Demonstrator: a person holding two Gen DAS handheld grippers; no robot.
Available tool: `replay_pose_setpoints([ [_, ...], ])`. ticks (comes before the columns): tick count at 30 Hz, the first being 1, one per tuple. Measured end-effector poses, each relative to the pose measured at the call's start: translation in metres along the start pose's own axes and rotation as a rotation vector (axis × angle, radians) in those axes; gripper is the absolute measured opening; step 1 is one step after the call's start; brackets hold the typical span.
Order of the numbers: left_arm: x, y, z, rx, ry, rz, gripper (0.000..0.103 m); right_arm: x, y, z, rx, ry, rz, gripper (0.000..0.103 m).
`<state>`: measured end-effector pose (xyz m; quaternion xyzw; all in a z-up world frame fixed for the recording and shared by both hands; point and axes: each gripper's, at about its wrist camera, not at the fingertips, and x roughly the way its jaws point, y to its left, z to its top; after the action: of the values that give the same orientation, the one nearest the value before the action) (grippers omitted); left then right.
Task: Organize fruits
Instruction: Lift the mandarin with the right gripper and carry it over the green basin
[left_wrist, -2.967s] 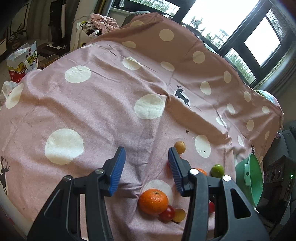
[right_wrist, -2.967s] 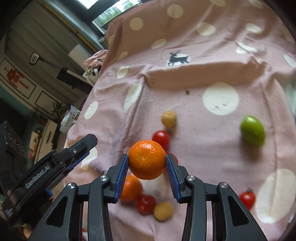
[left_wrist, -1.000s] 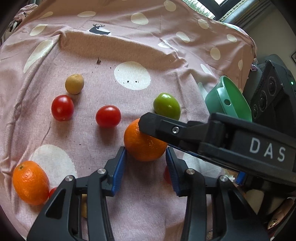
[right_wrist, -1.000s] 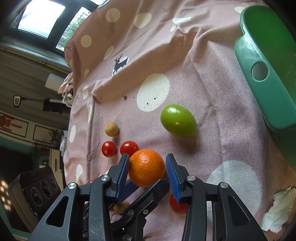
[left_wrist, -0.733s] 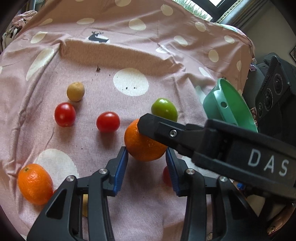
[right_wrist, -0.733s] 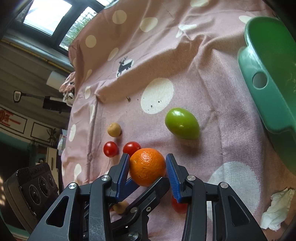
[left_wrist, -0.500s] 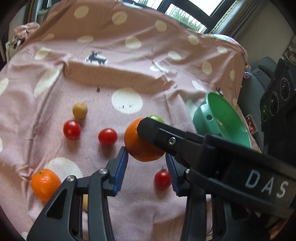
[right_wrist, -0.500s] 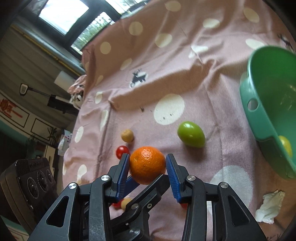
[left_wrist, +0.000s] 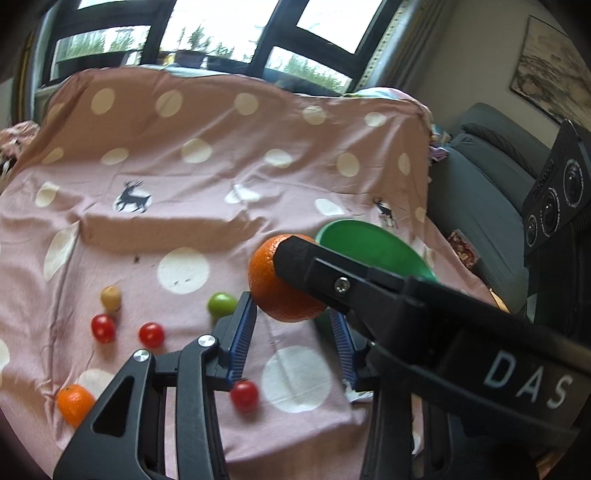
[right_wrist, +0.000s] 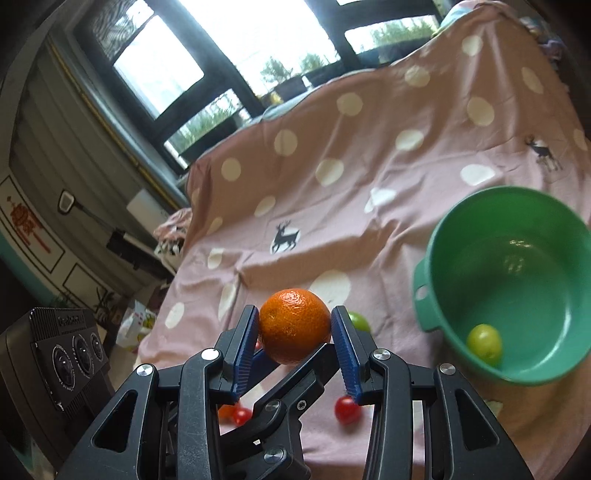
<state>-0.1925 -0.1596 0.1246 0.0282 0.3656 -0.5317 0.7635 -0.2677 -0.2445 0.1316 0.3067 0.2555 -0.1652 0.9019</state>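
Lettering "DAS" on right claw (left_wrist: 295, 291), other print perhaps unreadable.

Pink dotted cloth (left_wrist: 236, 155) carries loose fruit — a green fruit (left_wrist: 221, 303), two cherry tomatoes (left_wrist: 103, 328) (left_wrist: 151, 335), a tan one (left_wrist: 110, 297), a small orange (left_wrist: 75, 404) at lower left and another tomato (left_wrist: 243, 396) by the near edge. The left gripper (left_wrist: 293, 326) stands with blue pads apart, nothing between them as far as can be judged. Across it the right gripper's black finger (left_wrist: 343, 284) presses an orange (left_wrist: 284, 280) — green bowl (left_wrist: 369, 245) just behind.
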Motion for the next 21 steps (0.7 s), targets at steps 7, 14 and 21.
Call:
replay_pose_setpoints([
  [7, 0.018, -0.039, 0.006, 0.086, 0.010, -0.062, 0.041, -0.029, -0.030, 0.008, 0.075, -0.084, -0.042, 0.044],
  [14, 0.044, -0.068, 0.006, 0.147, 0.060, -0.125, 0.041, -0.048, -0.061, 0.009, 0.160, -0.133, -0.094, 0.044],
  [21, 0.068, -0.088, 0.002, 0.196, 0.117, -0.174, 0.041, -0.057, -0.095, 0.008, 0.250, -0.148, -0.150, 0.044],
])
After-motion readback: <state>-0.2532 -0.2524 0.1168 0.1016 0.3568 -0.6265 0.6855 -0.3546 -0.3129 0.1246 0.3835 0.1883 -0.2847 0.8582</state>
